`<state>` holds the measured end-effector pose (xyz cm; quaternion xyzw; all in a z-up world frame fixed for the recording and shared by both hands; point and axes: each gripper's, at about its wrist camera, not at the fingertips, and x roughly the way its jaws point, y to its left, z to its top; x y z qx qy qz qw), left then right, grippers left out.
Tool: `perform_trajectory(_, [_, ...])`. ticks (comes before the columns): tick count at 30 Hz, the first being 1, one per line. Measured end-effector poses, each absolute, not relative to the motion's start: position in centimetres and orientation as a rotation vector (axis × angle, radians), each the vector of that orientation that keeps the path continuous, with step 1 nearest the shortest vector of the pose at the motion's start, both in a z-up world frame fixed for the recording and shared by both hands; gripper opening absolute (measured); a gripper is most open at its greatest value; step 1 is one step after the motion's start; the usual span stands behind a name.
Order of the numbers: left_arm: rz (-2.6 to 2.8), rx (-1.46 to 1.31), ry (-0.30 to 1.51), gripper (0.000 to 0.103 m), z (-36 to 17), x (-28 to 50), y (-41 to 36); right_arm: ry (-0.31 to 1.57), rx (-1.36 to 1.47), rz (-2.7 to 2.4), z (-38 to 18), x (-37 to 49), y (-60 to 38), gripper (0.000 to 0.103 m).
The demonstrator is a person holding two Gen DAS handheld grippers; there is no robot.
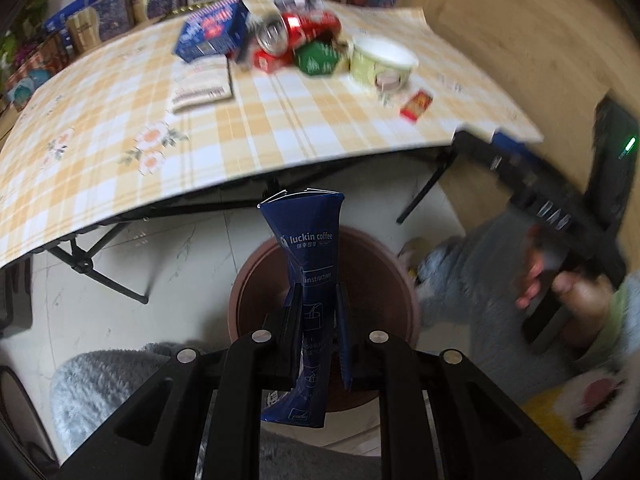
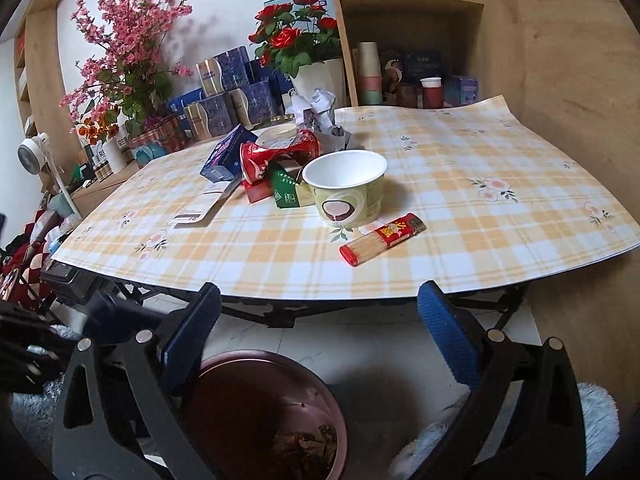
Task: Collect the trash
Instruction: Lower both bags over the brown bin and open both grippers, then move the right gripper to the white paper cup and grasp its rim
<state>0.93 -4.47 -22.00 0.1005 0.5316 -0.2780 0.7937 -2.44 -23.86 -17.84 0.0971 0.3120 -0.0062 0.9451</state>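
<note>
Left wrist view: the left gripper is clamped on a blue coffee sachet above the brown bin; the right gripper stands wide apart, empty; crushed can, paper cup and what seems a toothpick tube lie on the counter.

Blue coffee sachet upright, pinched, above brown bin; crushed red can on table.

Soft daylight; left view motion-blurred, right sharp, edges fisheye-bent.
</note>
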Motion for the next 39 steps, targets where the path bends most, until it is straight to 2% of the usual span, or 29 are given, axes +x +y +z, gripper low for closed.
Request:
perform_trajectory(5, [-0.627,0.257,1.16,0.015,-25.5,1.9,-4.9,0.642,0.19,-0.029,-18.1,-2.3,-24.1,0.097])
perform_trajectory(9, [-0.637,0.188,1.209,0.015,-27.5,3.6,-4.5,0.646,0.18,-0.054,-18.3,-2.3,-24.4,0.097])
perform_trajectory(16, [-0.654,0.157,1.362,0.016,-31.9,5.0,-4.9,0.678,0.164,-0.083,-19.0,-1.8,-24.3,0.097])
perform_trajectory(25, [-0.62,0.144,1.396,0.018,-32.5,5.3,-4.1,0.71,0.132,-0.082,-19.5,-1.5,-23.5,0.097])
perform_trajectory(27, [-0.611,0.115,1.401,0.024,-32.4,5.6,-3.7,0.717,0.127,-0.08,-19.6,-1.5,-23.3,0.097])
perform_trajectory(29, [-0.619,0.082,1.382,0.043,-32.0,5.7,-3.5,0.72,0.122,-0.08,-19.6,-1.5,-23.2,0.097])
perform_trajectory(32, [-0.638,0.052,1.311,0.053,-30.4,5.3,-3.1,0.72,0.123,-0.081,-19.6,-1.6,-23.2,0.097])
perform_trajectory(33, [-0.643,0.043,1.28,0.054,-29.8,5.1,-3.0,0.717,0.127,-0.077,-19.5,-1.6,-23.2,0.097])
perform_trajectory(37, [-0.601,0.023,1.091,0.071,-26.2,4.0,-1.9,0.723,0.138,-0.082,-19.6,-1.6,-23.4,0.097])
perform_trajectory(39, [-0.551,0.015,0.996,0.083,-24.6,3.5,-1.3,0.725,0.14,-0.077,-19.6,-1.6,-23.5,0.097])
